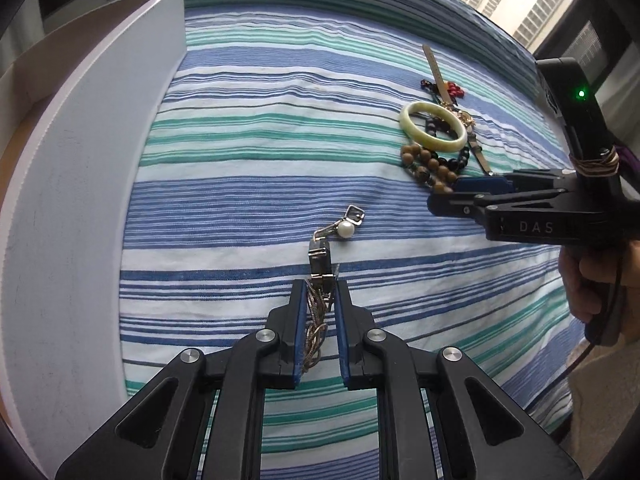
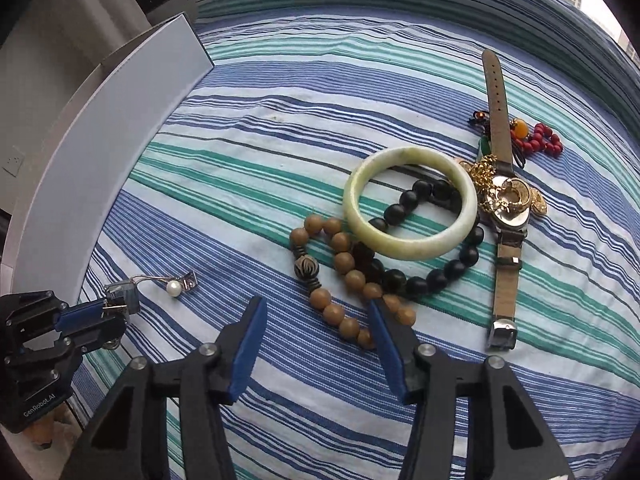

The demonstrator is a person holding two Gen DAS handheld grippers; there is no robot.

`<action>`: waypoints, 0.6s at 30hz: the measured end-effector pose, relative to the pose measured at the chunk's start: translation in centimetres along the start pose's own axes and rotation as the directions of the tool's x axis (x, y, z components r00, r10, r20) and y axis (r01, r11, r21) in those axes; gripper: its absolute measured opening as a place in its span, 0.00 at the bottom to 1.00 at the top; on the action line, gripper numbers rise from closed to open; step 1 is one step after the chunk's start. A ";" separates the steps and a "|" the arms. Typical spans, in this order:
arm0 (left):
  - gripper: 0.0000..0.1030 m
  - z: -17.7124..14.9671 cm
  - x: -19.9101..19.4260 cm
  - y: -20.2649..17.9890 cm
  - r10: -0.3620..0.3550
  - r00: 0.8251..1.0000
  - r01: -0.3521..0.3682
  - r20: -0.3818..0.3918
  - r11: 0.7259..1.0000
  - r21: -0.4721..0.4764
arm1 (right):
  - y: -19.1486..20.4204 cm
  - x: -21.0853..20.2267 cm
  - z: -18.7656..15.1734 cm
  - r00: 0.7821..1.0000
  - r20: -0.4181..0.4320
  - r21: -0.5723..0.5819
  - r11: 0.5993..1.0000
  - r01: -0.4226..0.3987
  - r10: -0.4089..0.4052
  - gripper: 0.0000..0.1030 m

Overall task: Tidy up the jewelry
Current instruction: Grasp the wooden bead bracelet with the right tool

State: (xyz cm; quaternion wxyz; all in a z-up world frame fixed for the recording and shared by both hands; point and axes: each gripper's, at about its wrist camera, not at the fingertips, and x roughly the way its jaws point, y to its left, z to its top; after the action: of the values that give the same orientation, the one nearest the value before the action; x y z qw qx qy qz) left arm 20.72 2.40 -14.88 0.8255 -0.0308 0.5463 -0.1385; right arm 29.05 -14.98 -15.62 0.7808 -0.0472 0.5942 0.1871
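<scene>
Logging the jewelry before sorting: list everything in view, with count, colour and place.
bangle: one, pale green, on black beads
black beads: one strand, under bangle
brown beads: one strand, nearest right hand-held gripper
watch: one, brown strap, right of bangle
gold chain: one, on watch
red beads: one cluster, far right
pearl chain: one, silver, left hand-held gripper's grip
board: one, white, left
bedsheet: one, blue-green striped
left hand-held gripper: shut on chain
right hand-held gripper: open

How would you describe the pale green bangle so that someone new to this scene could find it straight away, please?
Start from the striped bedspread and find the heap of jewelry on its right side. The bangle lies at the left of that heap, resting over the black bead bracelet, with the brown bead bracelet beside it and the watch to its right. It is the only smooth, solid, pale green ring there.
</scene>
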 end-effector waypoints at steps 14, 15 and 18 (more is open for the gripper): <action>0.12 -0.7 0.6 -0.2 0.031 0.999 -0.032 -0.028 0.999 -0.016 | -0.3 -1.9 0.5 0.998 -0.054 0.073 0.997 0.015 -0.011 0.54; 0.12 -0.6 0.7 -0.2 0.036 0.999 -0.036 -0.032 0.999 -0.019 | -0.5 -1.2 0.8 0.997 -0.075 0.073 0.997 0.026 -0.021 0.54; 0.12 -0.5 1.0 -0.4 0.049 0.998 -0.050 -0.041 0.998 -0.025 | -0.1 0.7 0.8 0.990 -0.128 0.055 0.997 0.062 -0.055 0.55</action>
State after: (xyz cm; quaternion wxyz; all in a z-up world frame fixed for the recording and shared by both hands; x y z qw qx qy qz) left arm 20.60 1.79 -15.90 0.8169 -0.0253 0.5654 -0.1115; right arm 29.93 -14.67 -16.05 0.7477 -0.0533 0.6462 0.1431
